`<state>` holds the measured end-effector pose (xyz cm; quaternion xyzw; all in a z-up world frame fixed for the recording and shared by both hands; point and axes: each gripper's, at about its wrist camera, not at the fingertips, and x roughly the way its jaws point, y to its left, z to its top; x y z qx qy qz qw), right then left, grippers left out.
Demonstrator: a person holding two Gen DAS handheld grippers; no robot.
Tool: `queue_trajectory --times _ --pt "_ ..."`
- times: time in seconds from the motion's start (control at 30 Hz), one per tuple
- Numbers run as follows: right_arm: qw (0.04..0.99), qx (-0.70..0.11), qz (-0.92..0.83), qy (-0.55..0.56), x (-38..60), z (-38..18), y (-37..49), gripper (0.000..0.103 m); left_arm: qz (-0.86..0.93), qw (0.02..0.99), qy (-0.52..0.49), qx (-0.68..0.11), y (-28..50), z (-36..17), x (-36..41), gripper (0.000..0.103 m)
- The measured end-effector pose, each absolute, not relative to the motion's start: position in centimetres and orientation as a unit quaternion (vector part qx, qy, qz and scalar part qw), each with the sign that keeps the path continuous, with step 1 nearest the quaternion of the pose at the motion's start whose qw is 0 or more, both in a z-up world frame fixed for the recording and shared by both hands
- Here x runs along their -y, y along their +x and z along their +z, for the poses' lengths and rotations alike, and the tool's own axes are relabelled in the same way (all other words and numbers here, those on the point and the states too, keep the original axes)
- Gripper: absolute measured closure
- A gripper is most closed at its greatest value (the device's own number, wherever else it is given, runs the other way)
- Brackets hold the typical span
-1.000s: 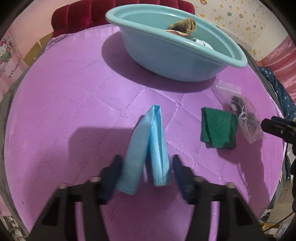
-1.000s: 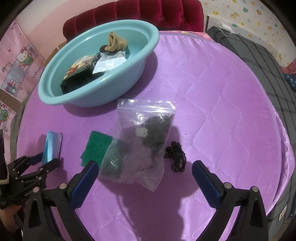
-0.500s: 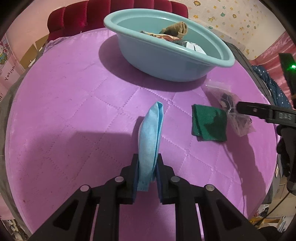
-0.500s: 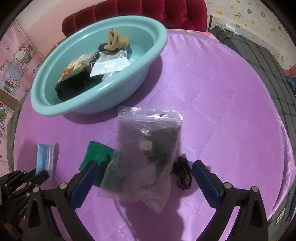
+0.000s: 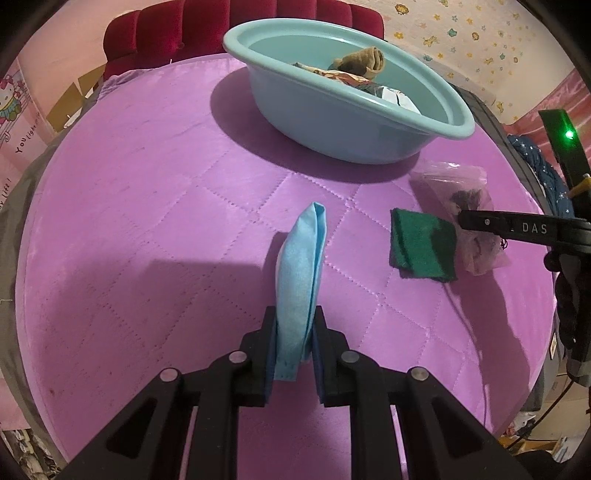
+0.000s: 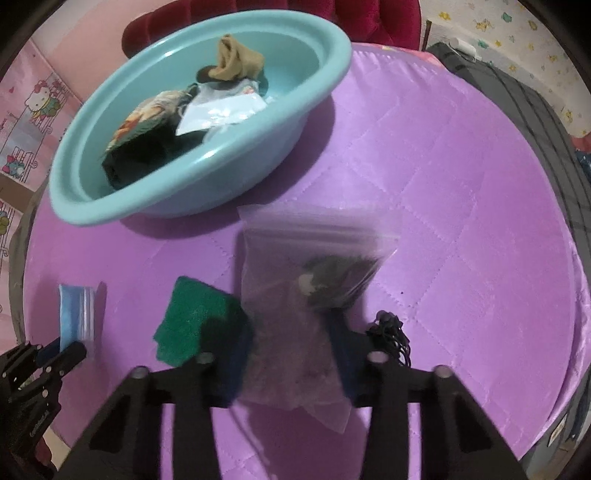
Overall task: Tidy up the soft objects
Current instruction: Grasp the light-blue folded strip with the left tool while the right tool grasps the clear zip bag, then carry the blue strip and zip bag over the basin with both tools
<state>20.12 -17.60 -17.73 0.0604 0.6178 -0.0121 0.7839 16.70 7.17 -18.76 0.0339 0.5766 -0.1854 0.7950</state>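
Note:
My left gripper (image 5: 294, 332) is shut on a folded light-blue cloth (image 5: 301, 273), which stands on edge on the purple quilted table (image 5: 147, 229). My right gripper (image 6: 291, 354) is shut on a clear zip bag of dark items (image 6: 310, 291), its fingers pressing the bag's near end. The bag also shows in the left wrist view (image 5: 461, 206). A folded green cloth (image 6: 192, 321) lies just left of the bag and touches it. A teal basin (image 6: 177, 192) at the back holds several soft items, a tan sock (image 6: 236, 61) on top.
A small black cord (image 6: 391, 332) lies beside the right finger. A red tufted headboard (image 5: 221, 26) stands behind the basin. The round table's edge drops off on all sides, with grey bedding (image 6: 517, 96) to the right.
My left gripper closed on the blue cloth and holds it. My right gripper moved forward over the zip bag and closed on it.

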Motion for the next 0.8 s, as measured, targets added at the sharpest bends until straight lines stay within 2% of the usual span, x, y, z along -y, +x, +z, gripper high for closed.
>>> queue_trajectory --times 0.1,0.2,0.8 --pt "0.79 -0.61 -0.006 0.066 17.7 -16.8 19.4 0.079 -0.19 0.795 0.032 -0.575 16.5 -18.5 -7.0 0.085" --pt "0.791 -0.607 -0.001 0.074 18.2 -16.1 18.5 0.083 -0.192 0.796 0.033 -0.573 16.2 -18.3 -6.7 0.085" --pt "0.801 -0.594 0.02 0.071 18.7 -11.0 13.9 0.084 -0.218 0.799 0.045 -0.559 14.6 -14.2 -3.8 0.085"
